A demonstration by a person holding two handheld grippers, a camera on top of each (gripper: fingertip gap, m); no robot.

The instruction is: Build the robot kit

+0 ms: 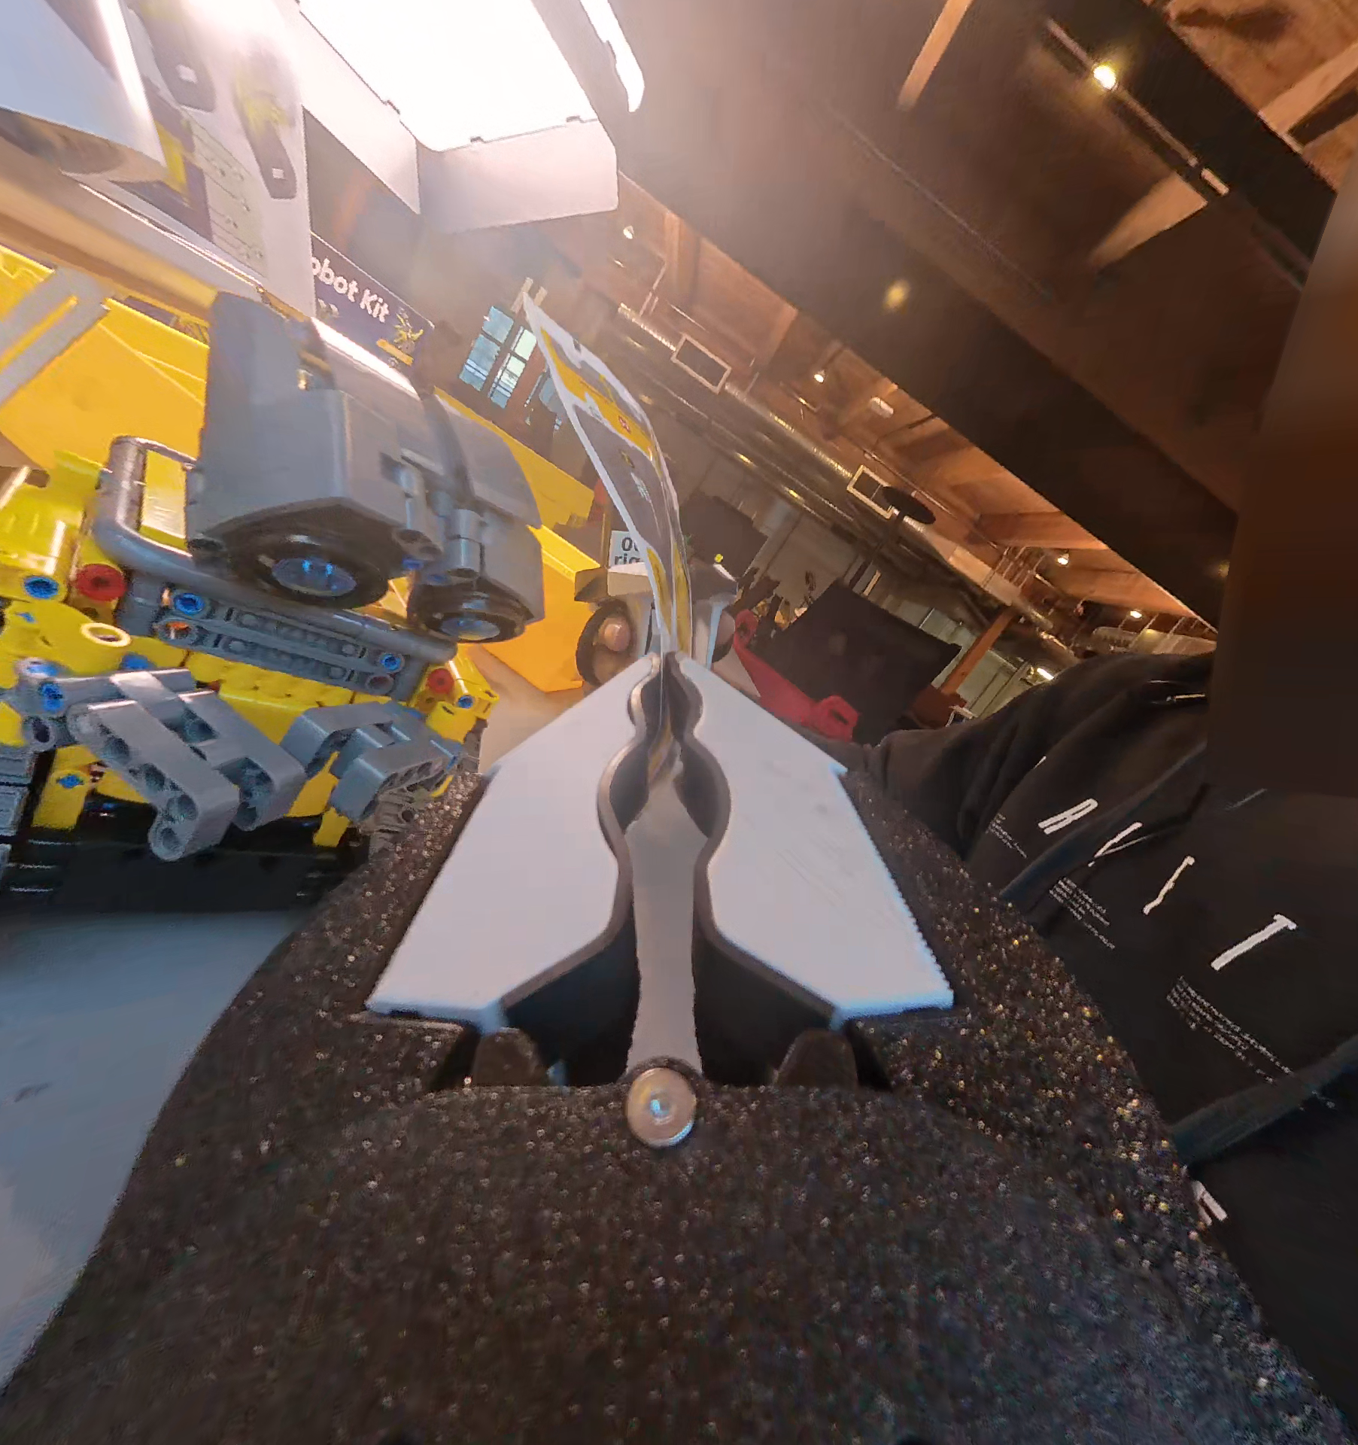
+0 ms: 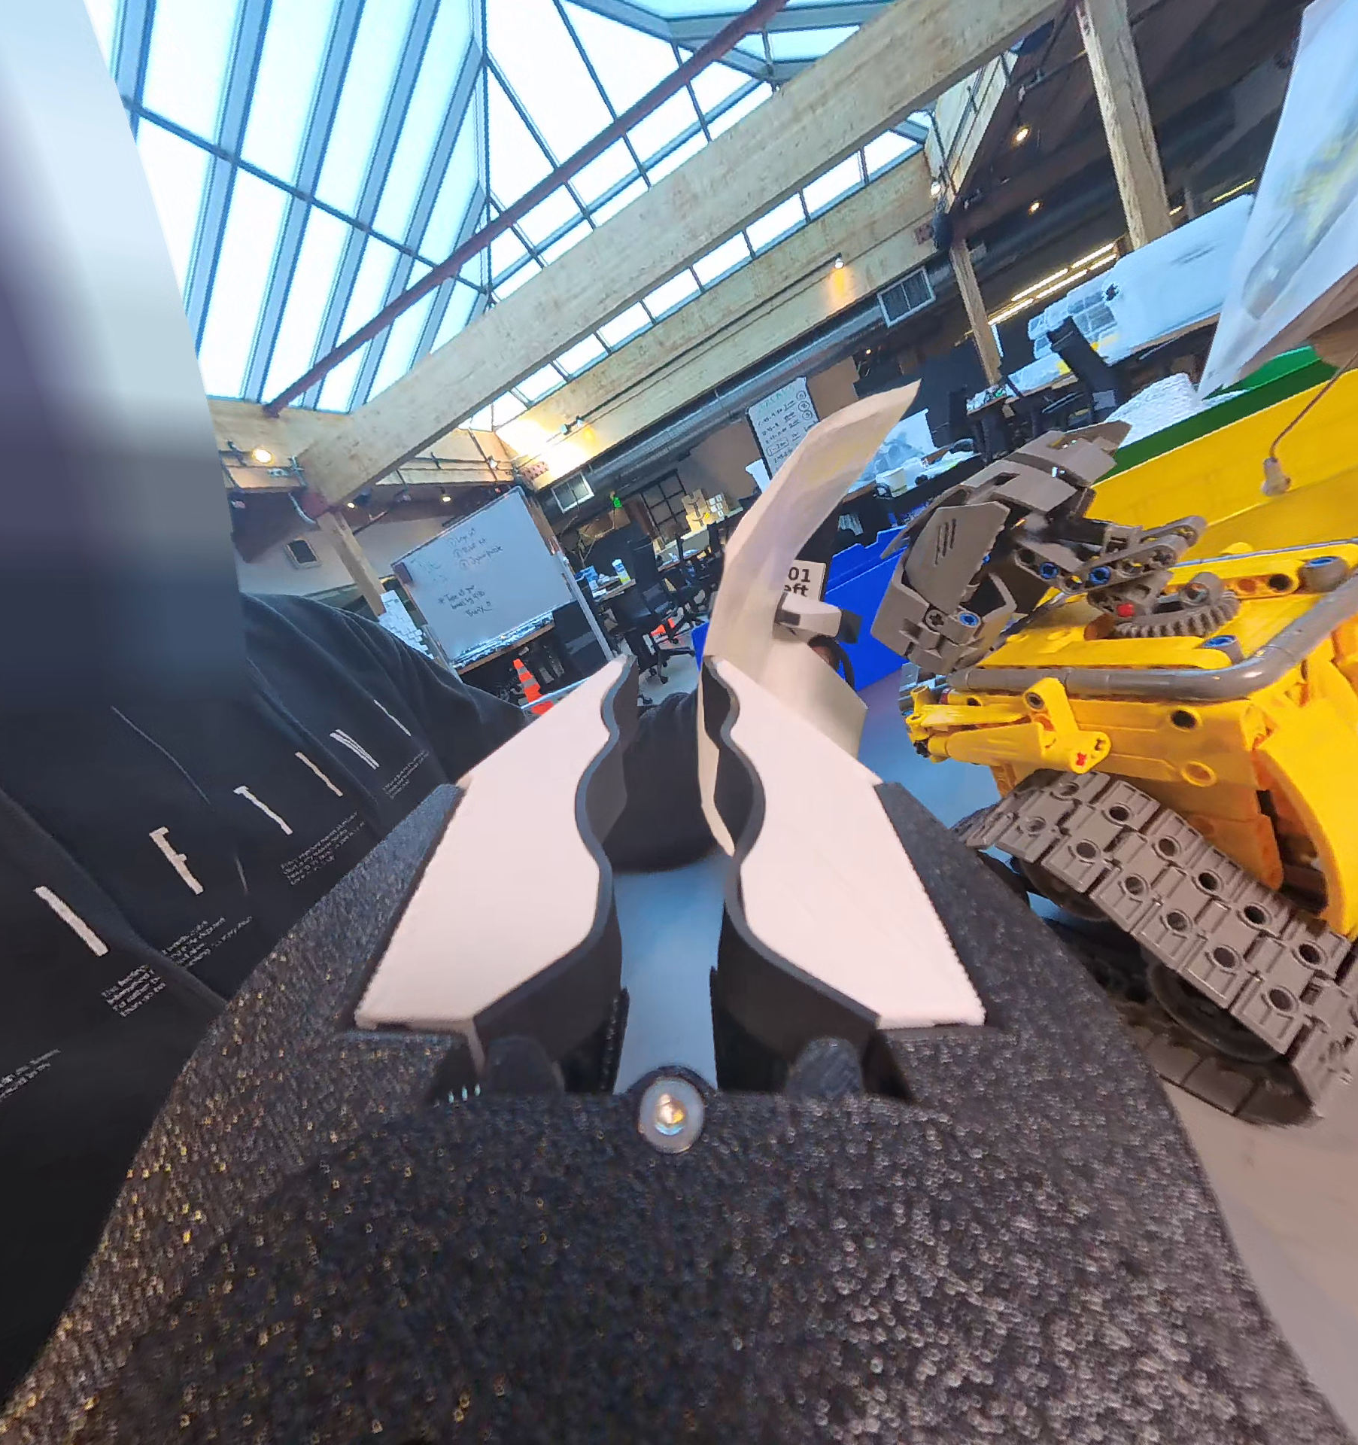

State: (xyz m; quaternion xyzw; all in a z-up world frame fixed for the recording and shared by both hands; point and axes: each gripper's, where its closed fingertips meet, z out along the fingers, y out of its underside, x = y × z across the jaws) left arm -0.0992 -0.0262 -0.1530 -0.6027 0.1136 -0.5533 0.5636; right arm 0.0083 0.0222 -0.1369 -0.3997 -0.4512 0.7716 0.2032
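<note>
Thin glossy printed sheet (image 1: 630,469), yellow, white and grey, pinched at its lower edge between the tips of the left gripper (image 1: 664,666). Jaws pressed together on it.

Left wrist view: long axis of the sheet rising from the tips toward 12 o'clock, bowing over to 11. Yellow and grey brick-built tracked robot model (image 1: 269,594) at 9 to 10 o'clock, near but apart from the fingers. Black printed sweatshirt (image 1: 1129,860) at 3 o'clock.

Right wrist view: same sheet (image 2: 777,532) seen from its white back, standing at 12 to 1 o'clock, curling up toward 1. Lower part dipping into the gap of the right gripper (image 2: 668,674), close along the inner face of the 1 o'clock finger; contact impossible to tell. Jaws narrowly apart, clamping nothing. Left gripper (image 2: 808,618) just behind the sheet. Robot model (image 2: 1129,672) at 2 to 3 o'clock on the grey tabletop (image 2: 1285,1220).
</note>
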